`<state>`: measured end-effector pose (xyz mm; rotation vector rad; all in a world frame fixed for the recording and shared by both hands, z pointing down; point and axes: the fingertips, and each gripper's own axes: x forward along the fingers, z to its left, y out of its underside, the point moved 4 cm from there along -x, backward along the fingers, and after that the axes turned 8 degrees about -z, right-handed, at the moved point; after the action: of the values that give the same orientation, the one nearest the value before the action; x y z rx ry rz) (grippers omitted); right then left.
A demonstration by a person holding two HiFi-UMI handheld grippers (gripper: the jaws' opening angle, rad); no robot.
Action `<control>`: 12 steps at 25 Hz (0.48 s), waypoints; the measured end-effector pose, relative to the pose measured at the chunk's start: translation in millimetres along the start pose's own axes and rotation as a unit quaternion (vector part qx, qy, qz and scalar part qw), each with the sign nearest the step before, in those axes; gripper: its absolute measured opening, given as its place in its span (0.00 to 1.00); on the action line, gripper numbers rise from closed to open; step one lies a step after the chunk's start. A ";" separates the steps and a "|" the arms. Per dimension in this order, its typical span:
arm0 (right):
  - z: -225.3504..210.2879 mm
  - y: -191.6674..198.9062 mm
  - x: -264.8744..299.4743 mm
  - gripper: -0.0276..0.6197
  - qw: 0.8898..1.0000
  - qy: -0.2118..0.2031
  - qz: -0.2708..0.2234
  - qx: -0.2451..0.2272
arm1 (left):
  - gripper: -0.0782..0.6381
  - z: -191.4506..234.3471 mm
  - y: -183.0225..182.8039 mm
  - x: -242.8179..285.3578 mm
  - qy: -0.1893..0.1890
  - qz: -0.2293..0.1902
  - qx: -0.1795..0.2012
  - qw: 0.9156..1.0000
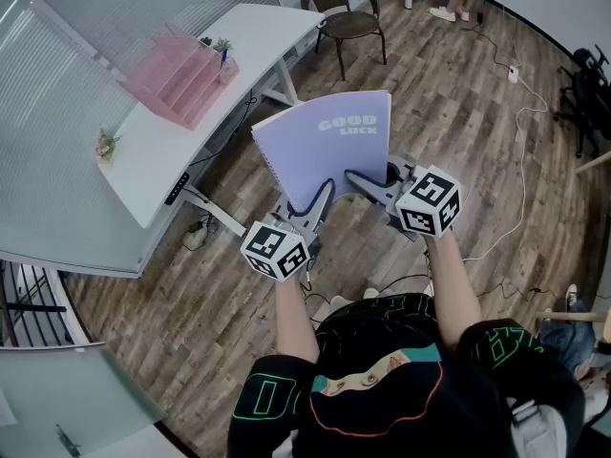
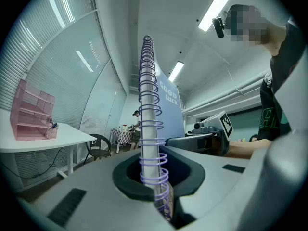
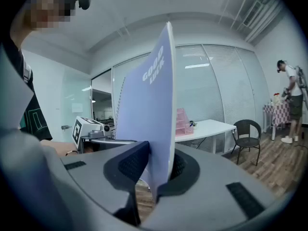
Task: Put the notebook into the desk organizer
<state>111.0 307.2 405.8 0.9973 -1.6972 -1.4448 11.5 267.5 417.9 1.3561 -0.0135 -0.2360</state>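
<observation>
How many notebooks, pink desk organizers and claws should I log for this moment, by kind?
notebook: 1
pink desk organizer: 1
claws: 2, the left claw and the right claw, both shut on the notebook
Total: 4

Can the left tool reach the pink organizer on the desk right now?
Probably not. The left tool is shut on the notebook at its spiral edge, and the pink organizer stands well off on the white desk, across open floor.
</observation>
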 end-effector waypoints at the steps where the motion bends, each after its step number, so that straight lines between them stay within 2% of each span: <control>1: -0.6 0.0 -0.1 0.14 1.000 -0.001 -0.001 -0.001 | 0.15 0.3 0.3 0.6 0.001 0.000 -0.001 1.000; 12: -8.0 -2.6 1.1 0.14 1.000 0.005 -0.004 -0.016 | 0.15 3.8 0.3 8.3 0.003 -0.006 -0.008 1.000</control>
<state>117.7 302.3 404.5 0.9930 -1.6601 -1.4657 19.1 262.5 417.9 1.3408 0.0008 -0.2422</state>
